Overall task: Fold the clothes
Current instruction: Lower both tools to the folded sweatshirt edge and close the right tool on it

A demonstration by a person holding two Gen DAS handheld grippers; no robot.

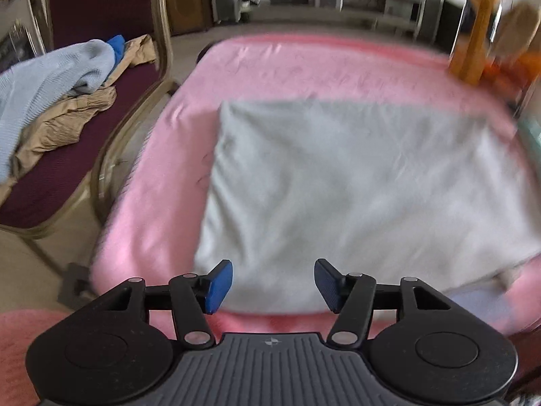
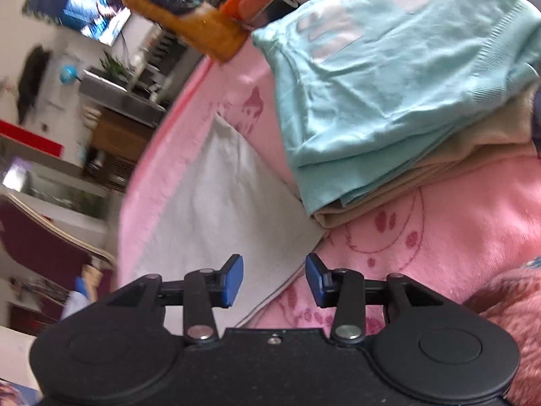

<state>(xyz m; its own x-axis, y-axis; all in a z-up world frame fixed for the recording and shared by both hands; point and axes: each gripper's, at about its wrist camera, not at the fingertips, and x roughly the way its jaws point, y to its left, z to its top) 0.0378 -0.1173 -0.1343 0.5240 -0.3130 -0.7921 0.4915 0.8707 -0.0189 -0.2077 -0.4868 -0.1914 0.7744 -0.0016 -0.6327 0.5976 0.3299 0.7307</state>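
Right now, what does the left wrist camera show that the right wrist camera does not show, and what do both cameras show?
Only the left wrist view shows the left gripper, open and empty, and the unfolded clothes heaped on the maroon chair.

Only the right wrist view shows the right gripper, also open and empty, and the folded stack, a mint green garment on top of a beige one.

Both show the white folded garment, the pink blanket and the orange bottle.

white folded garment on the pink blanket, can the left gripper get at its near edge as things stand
Probably yes. The left gripper has its jaws open and empty, just above the near edge of the white folded garment, and nothing lies between them on the pink blanket.
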